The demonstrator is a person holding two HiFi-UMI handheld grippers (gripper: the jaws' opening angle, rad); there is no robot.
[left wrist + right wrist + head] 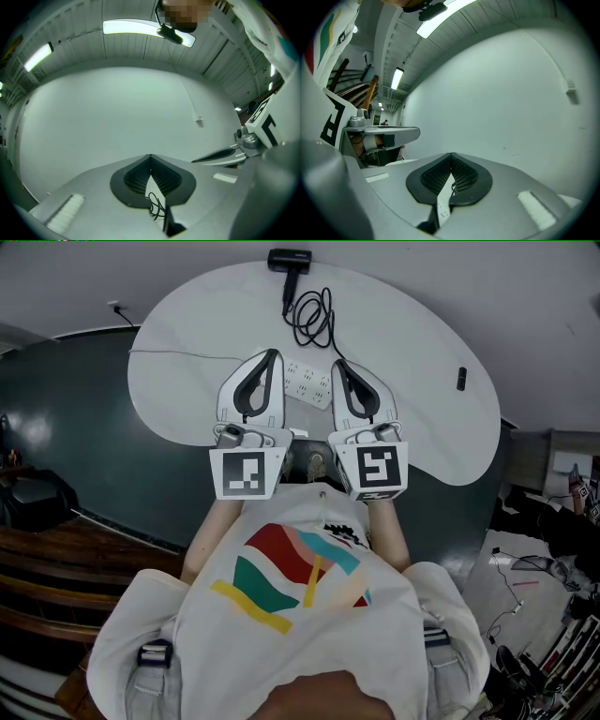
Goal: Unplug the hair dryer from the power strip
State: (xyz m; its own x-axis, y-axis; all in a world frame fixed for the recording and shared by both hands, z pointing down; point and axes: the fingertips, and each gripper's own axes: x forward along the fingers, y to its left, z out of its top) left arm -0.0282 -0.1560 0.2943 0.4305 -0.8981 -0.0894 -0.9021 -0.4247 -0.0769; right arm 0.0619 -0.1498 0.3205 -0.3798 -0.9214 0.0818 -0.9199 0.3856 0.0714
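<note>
Black hair dryer [289, 261] lies at the 12 o'clock edge of the white rounded tabletop [187, 324], its black coiled cord [314, 320] looping toward the white power strip [309, 382]. The strip sits between two grippers: the left hand-held gripper [273, 354] at its 9 o'clock and the right hand-held gripper [335, 364] at 3 o'clock — both with jaws pressed together, pinching nothing.

bare table [187, 352] flanks the power strip [309, 382]; the coiled cord [313, 322] seemingly crowds the far side.
</note>
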